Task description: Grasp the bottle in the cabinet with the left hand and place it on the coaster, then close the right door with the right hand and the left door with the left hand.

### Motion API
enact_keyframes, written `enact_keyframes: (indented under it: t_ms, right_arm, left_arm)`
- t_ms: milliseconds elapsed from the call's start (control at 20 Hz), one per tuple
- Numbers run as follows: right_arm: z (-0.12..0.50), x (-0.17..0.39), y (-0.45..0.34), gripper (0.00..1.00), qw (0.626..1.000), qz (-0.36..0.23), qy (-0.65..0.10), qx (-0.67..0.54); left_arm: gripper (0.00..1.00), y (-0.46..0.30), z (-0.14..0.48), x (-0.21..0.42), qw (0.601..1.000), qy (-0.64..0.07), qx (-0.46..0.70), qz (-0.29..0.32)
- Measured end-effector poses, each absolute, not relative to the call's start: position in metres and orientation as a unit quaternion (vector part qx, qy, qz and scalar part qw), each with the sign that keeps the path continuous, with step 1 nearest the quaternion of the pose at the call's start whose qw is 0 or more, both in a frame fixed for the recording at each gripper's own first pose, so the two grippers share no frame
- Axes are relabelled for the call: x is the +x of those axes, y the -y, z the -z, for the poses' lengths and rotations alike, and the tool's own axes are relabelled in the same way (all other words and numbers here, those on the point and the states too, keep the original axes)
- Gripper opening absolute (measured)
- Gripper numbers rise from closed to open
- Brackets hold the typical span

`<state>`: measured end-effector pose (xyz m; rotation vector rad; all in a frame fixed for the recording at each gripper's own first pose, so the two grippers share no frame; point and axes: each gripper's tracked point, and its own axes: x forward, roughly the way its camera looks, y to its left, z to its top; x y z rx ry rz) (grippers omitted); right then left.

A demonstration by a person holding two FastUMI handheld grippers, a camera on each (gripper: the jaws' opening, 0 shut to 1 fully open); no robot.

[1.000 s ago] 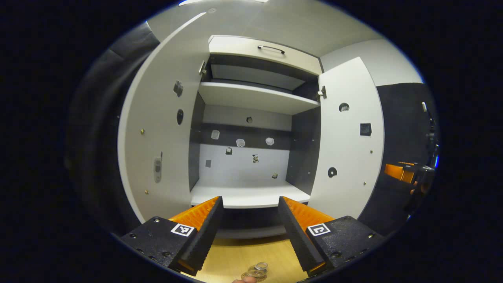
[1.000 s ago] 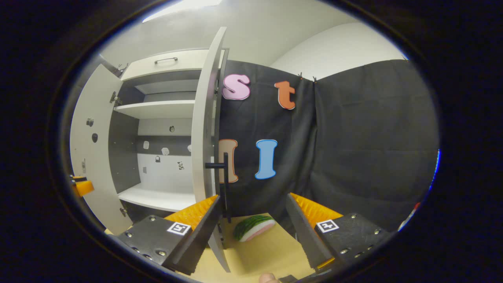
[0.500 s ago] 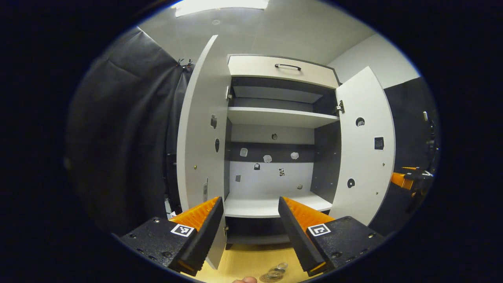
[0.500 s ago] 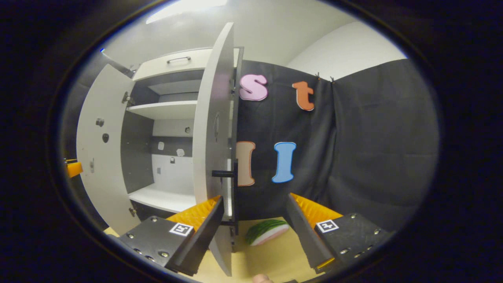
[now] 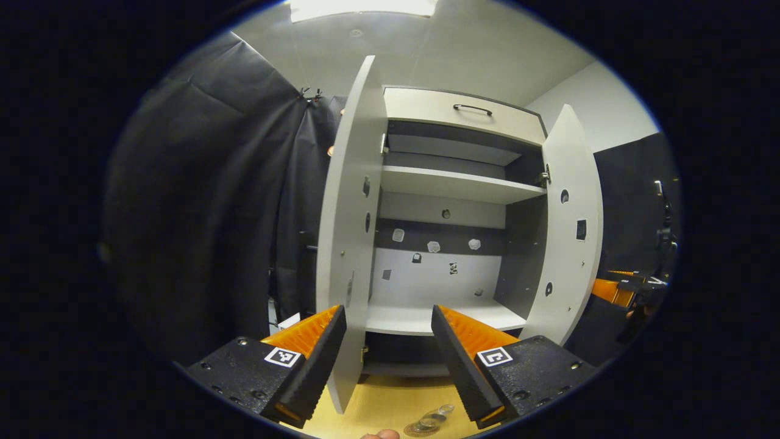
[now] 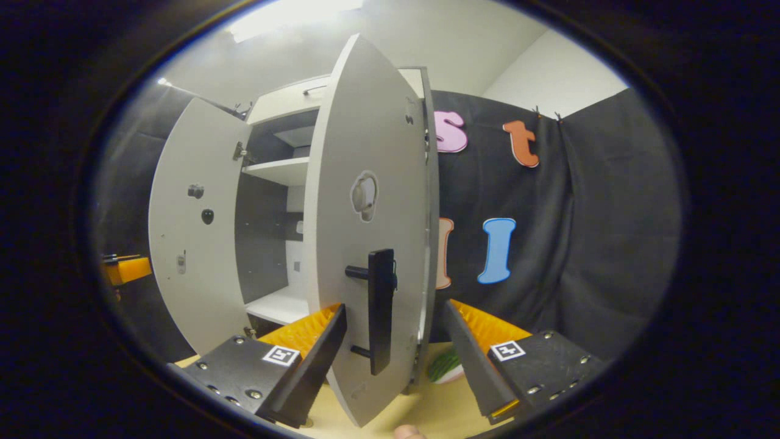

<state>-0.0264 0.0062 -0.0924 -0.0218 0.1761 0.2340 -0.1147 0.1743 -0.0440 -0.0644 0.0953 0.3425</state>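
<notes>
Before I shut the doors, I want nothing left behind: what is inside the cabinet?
The cabinet shelves look bare; small marks dot its back panel. The right door covers much of the interior in the right gripper view.

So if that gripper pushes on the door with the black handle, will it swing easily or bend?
The right door looks like a flat rigid panel, so it should probably swing as one piece rather than flex. It hangs on side hinges, so a light push from the open right gripper likely suffices. The black handle stands proud, so fingers could snag on it.

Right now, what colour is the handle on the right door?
Black. The handle stands out against the pale grey right door, best seen in the right gripper view.
</notes>
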Motion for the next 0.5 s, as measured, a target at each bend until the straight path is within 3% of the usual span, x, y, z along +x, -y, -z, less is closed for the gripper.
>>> enact_keyframes:
  t_ms: [500]
  right_arm:
    - [0.103,0.004,-0.073,0.98,0.980,-0.172,-0.095,-0.003]
  left_arm:
    - [0.88,-0.214,0.036,-0.140,0.974,-0.037,-0.024,-0.222]
